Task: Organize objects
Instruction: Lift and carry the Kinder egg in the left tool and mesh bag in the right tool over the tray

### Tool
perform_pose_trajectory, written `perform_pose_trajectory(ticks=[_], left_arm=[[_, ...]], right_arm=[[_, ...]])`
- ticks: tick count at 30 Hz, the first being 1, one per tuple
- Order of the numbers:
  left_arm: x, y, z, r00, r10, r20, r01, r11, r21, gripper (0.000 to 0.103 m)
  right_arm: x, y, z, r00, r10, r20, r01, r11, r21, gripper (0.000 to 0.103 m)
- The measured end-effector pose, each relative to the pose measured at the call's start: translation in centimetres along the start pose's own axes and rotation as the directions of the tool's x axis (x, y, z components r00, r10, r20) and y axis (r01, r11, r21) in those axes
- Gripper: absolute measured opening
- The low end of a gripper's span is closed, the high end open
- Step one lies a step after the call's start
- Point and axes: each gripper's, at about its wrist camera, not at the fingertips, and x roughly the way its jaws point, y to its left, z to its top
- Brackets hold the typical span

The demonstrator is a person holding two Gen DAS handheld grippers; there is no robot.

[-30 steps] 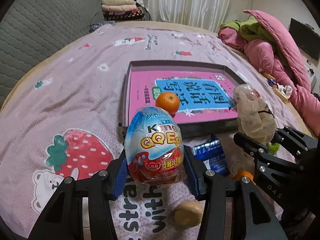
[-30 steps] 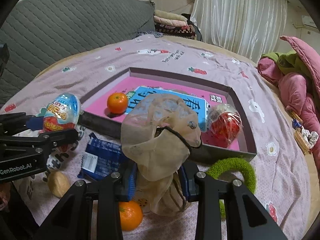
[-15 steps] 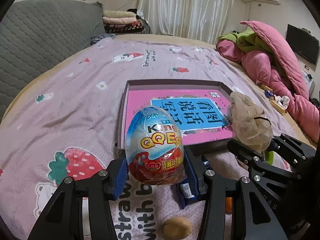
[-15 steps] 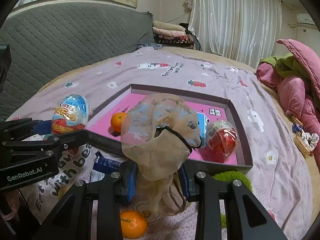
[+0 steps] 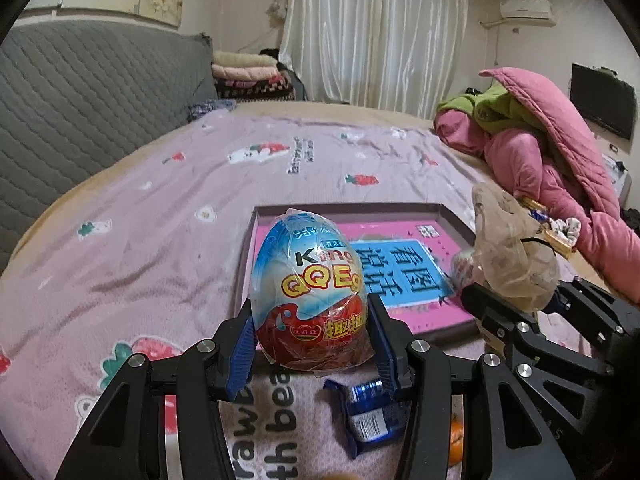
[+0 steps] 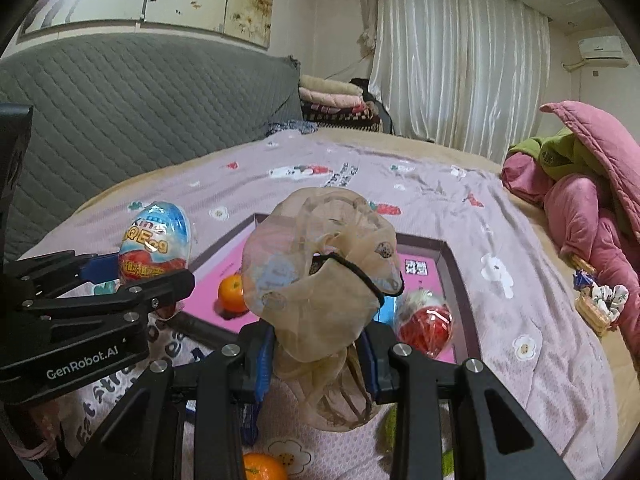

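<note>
A grey quilted headboard is seen far left of the gripper. White curtains are hung straight ahead beyond it. A pink quilt is heaped at far right, below a wall-mounted air conditioner.

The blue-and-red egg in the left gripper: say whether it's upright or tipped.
Upright. The egg stands with its narrow blue end up and red base down, clamped at its lower sides by the left gripper.

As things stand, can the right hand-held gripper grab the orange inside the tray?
Probably not: the right hand-held gripper is already shut on a beige mesh bag, which hangs between it and the orange in the tray.
</note>
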Motion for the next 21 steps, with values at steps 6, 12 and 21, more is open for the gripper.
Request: perform_pose_trajectory(ticks=[6, 12, 21], left_arm=[[0.7, 0.1, 0.5, 1.000, 0.000, -0.002, 0.000, 1.000, -0.013, 0.053], [1.0, 0.1, 0.9, 1.000, 0.007, 0.006, -0.007, 1.000, -0.016, 0.053], [1.5, 1.8, 2.2, 0.998, 0.053, 0.039, -0.051, 0.998, -0.049, 0.053]], right_arm=[[-0.2, -0.2, 0.6, 0.999, -0.023, 0.029, 0.023, 1.000, -0.003, 0.036], [-0.1, -0.7, 1.0, 0.998, -0.036, 0.057, 0.035, 0.999, 0.009, 0.036], [0.0, -0.6, 1.4, 0.993, -0.062, 0.100, 0.062, 0.998, 0.002, 0.036]])
